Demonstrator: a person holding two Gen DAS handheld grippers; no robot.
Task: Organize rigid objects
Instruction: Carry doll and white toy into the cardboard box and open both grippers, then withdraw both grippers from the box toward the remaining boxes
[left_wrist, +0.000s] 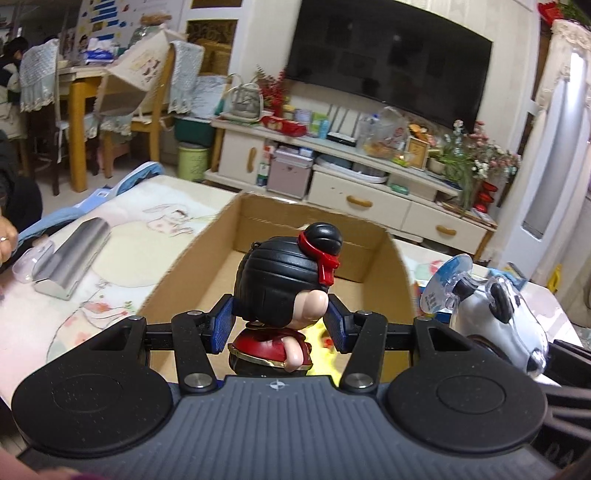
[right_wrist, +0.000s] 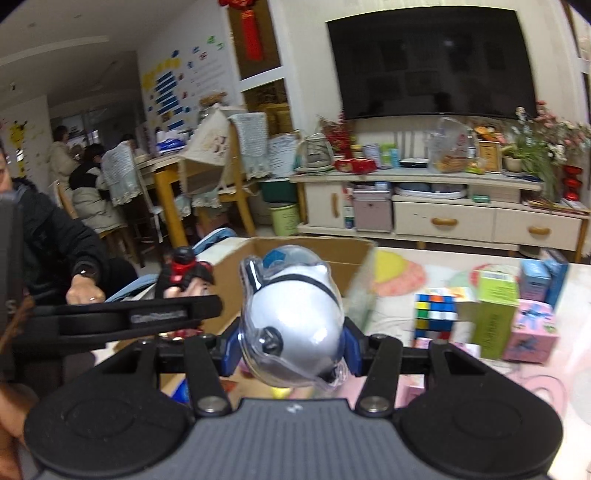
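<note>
one figurine, one panda toy, one box

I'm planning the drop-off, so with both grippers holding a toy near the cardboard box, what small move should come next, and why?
Probably carry the left gripper a little forward and lower it over the cardboard box. Its pads are shut on the black-haired figurine, which hangs near the box's near edge, with open floor ahead. The right gripper, shut on the panda toy, could follow.

Right gripper clamps a plastic-wrapped panda toy, cardboard box just behind, Rubik's cube to the right.
</note>
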